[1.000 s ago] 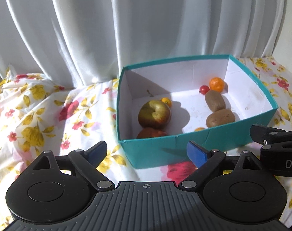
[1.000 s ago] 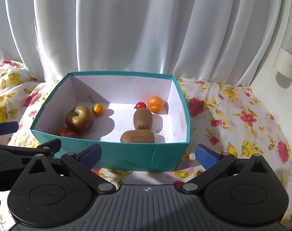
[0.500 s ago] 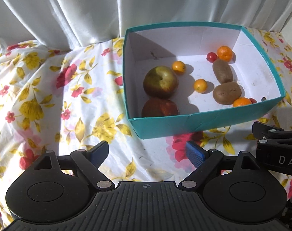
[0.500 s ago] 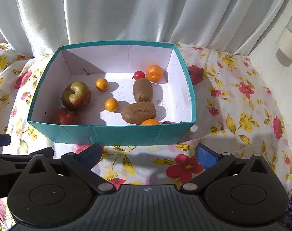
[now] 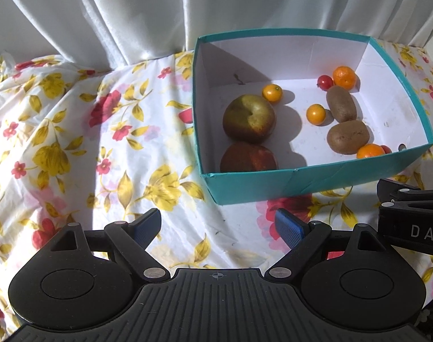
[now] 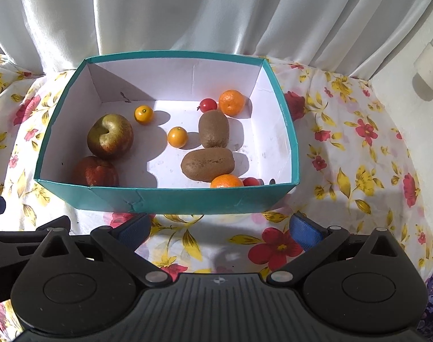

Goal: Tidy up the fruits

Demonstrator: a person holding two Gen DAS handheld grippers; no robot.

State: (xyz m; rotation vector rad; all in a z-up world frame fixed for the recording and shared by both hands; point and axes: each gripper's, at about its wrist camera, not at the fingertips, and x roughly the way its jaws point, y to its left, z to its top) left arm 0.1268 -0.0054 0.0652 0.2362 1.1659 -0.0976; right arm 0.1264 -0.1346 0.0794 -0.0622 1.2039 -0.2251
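Note:
A teal box (image 5: 302, 183) (image 6: 165, 198) with a white inside stands on a floral cloth. It holds a green-red apple (image 5: 249, 118) (image 6: 110, 136), a red apple (image 5: 248, 158) (image 6: 95, 171), two kiwis (image 5: 348, 137) (image 6: 207, 164), small orange fruits (image 5: 316, 114) (image 6: 177, 136) and cherry tomatoes (image 5: 325, 81) (image 6: 208, 104). My left gripper (image 5: 218, 226) is open and empty, above the cloth in front of the box's left corner. My right gripper (image 6: 220, 229) is open and empty in front of the box's near wall.
The floral cloth (image 5: 73, 142) (image 6: 359, 156) covers the whole surface. White curtains (image 5: 130, 14) (image 6: 216, 8) hang right behind the box. A white wall (image 6: 416, 114) with a fitting stands at the right. The right gripper's body (image 5: 413, 219) shows beside my left one.
Both grippers have risen and tilted down, so the inside of the box and more of its fruit show. Both stay open and empty.

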